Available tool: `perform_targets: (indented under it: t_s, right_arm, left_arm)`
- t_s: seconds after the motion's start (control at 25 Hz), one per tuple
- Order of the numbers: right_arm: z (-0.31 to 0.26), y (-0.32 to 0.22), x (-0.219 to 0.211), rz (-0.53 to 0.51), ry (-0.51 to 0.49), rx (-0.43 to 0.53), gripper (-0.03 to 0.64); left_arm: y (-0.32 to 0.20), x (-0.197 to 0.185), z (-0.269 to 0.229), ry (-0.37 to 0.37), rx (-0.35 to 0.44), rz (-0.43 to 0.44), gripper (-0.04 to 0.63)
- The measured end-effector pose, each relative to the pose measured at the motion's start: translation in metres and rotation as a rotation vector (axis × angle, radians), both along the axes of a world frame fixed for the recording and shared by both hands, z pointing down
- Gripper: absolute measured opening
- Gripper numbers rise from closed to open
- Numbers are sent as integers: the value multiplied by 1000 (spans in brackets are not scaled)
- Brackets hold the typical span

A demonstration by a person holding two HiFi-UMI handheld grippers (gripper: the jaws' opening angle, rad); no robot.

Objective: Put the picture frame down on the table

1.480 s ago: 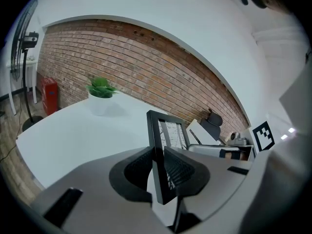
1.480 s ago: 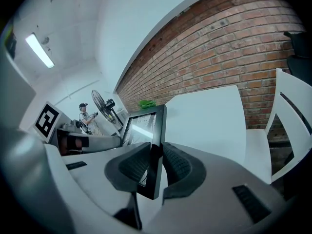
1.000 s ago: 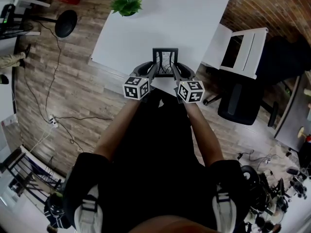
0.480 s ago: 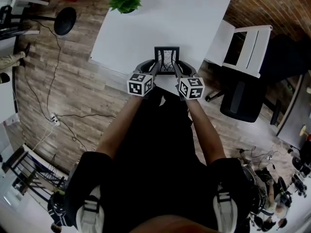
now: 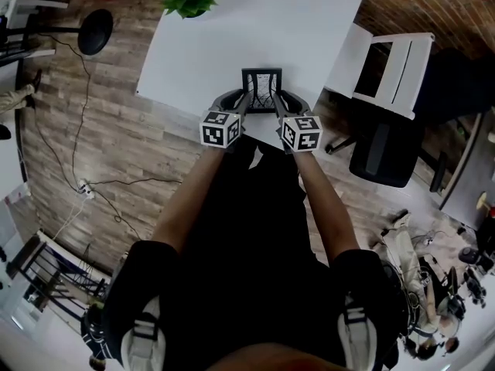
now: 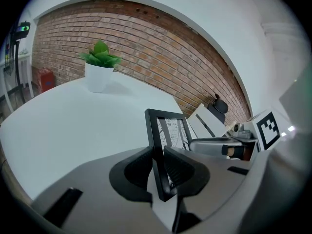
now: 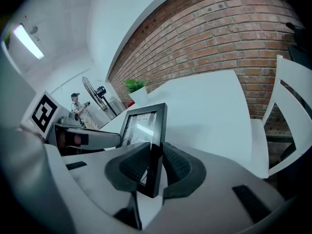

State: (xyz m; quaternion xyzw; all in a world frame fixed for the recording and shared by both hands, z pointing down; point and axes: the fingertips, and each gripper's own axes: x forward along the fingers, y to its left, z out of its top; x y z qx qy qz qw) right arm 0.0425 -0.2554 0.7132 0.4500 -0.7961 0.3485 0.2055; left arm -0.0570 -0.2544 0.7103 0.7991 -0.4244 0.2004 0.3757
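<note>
Left tool point(image 5: 244, 103) and right tool point(image 5: 276, 103) each pinch one side rail of the picture frame point(image 5: 262, 90), jaws partly closed with the pads pressed on the black moulding. The frame stands upright between them, long axis vertical, just ahead of the tips. It sits over the near edge of the bench point(image 5: 232, 37), which lies below and beyond both tools, so the move to come looks like a straight descent with both hands kept level.

The head view alone shows the even spacing, with neither hand nearer than the other. Only the left gripper view shows the left tool point(image 6: 158, 161) clamped low on its rail, and only the right gripper view shows the same of the right tool point(image 7: 155, 162). No view shows whether the frame's bottom edge touches the bench, since the jaws hide that edge.
</note>
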Motion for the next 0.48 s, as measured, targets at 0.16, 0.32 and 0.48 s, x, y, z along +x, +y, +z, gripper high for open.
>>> perform_targets:
  t_s: [0.16,0.32,0.48]
  right_arm:
    - [7,-3,2,4,9,-14,77]
    - [12,-7,0,6,10,-22,77]
    - [17,-9,-1,6,13,-30,78]
  left_arm:
    - [-2,2,7,-2,-11,3,86]
    - [-6,0,13,-8,-19,8,87]
    - [-9,-1,18,-10,-25,17,87]
